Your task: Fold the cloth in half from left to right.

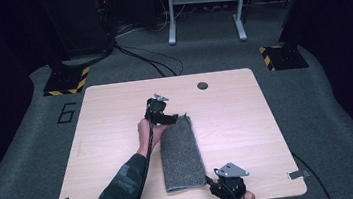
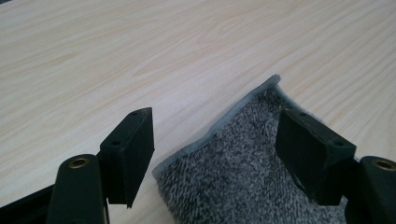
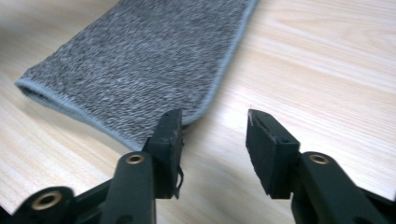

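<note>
A grey towel (image 1: 182,154), folded into a long narrow strip, lies flat on the light wooden table (image 1: 115,111). My left gripper (image 1: 170,118) is at the strip's far end. In the left gripper view its jaws (image 2: 217,122) stand open, with the towel's hemmed corner (image 2: 243,172) lying between and below them and neither pad pressing on it. My right gripper (image 1: 214,183) is at the strip's near right corner. In the right gripper view it (image 3: 214,116) is open, its left jaw just beside the towel's edge (image 3: 140,60), with bare wood between the pads.
A dark round grommet (image 1: 202,85) sits near the table's far edge. A camouflage sleeve (image 1: 119,191) comes in from the bottom left. On the carpet behind stand a white frame (image 1: 204,5) and two stands with yellow-black striped bases (image 1: 66,83).
</note>
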